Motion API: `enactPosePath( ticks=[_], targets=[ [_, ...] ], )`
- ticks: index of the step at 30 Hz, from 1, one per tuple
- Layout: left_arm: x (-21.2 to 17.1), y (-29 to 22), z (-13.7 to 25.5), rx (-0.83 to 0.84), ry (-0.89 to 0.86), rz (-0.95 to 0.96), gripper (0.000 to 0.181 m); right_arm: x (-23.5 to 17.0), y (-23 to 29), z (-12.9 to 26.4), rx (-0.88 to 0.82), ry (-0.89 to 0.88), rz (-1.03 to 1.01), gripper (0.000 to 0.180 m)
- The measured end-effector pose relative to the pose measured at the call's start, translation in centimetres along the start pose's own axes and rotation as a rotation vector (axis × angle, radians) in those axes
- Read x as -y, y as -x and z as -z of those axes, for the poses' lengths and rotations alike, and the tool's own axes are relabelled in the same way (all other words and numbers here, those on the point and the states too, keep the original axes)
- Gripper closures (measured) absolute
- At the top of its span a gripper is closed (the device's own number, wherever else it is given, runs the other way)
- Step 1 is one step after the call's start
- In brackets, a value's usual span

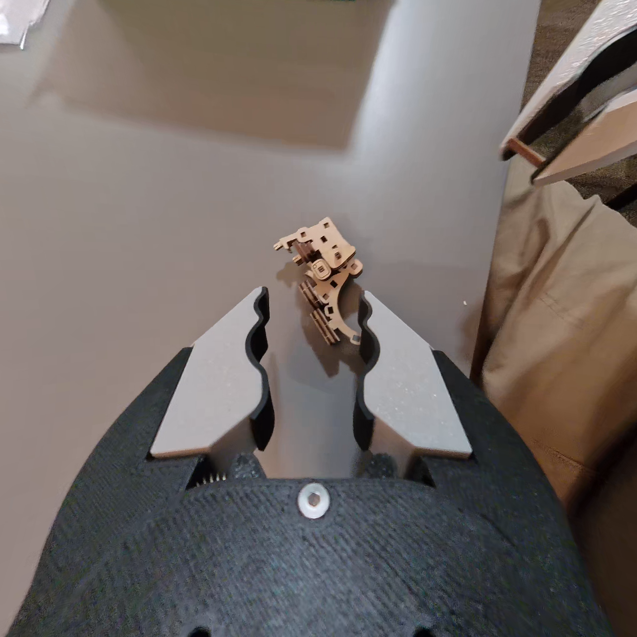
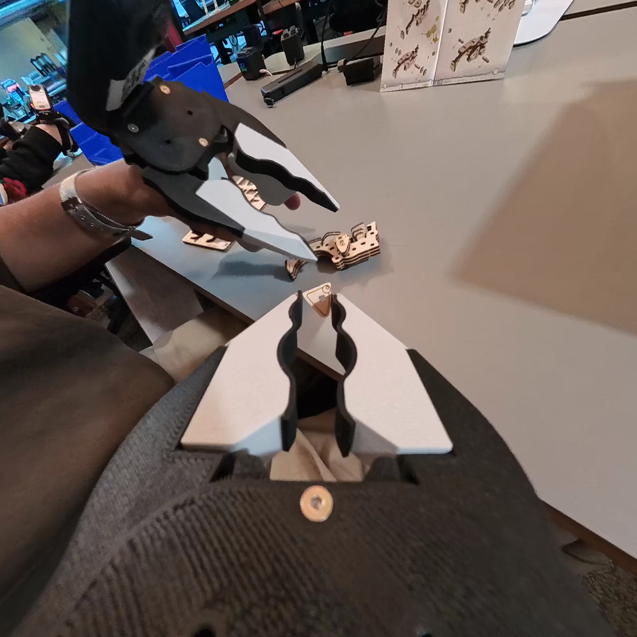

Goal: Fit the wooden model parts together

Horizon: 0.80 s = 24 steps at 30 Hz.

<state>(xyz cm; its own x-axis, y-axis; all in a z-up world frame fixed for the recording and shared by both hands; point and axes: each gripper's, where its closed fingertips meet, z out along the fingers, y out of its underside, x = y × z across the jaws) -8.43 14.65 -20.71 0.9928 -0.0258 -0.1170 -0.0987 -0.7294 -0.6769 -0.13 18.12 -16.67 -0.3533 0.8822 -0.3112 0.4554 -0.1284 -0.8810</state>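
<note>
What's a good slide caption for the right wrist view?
Right gripper pinches a small triangular wooden piece while the open left gripper reaches for the layered plywood model assembly on the grey table.

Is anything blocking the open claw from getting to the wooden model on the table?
Nothing visible does. The left gripper is open right above the wooden model, which lies alone on the bare grey table. The right gripper holds a small wooden piece off to the side.

My left gripper (image 1: 313, 303) has matt grey fingers, black rubbery pads and a ribbed plastic body. The wooden model (image 1: 322, 279) is pale, with dark cut edges. The table (image 1: 138, 241) looks smooth, faintly glossy.
</note>
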Motion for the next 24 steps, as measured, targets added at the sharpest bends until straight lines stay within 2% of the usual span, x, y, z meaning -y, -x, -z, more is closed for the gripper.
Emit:
enactPosePath(
  ticks=[14, 19, 24],
  targets=[
    [-0.7, -0.6, -1.7, -0.044, 0.015, 0.045, 0.13, -0.3, 0.9, -0.8, 0.005, 0.023, 0.052, 0.165],
    [-0.5, -1.1, -1.9, -0.08, 0.004, 0.085, 0.142, -0.2, 0.9, -0.7, -0.011, 0.022, 0.088, 0.165],
    [-0.4, -1.0, -1.8, -0.048, -0.013, 0.066, 0.149, 0.0, 1.0, -0.8, -0.008, 0.016, 0.098, 0.164]
  ],
)
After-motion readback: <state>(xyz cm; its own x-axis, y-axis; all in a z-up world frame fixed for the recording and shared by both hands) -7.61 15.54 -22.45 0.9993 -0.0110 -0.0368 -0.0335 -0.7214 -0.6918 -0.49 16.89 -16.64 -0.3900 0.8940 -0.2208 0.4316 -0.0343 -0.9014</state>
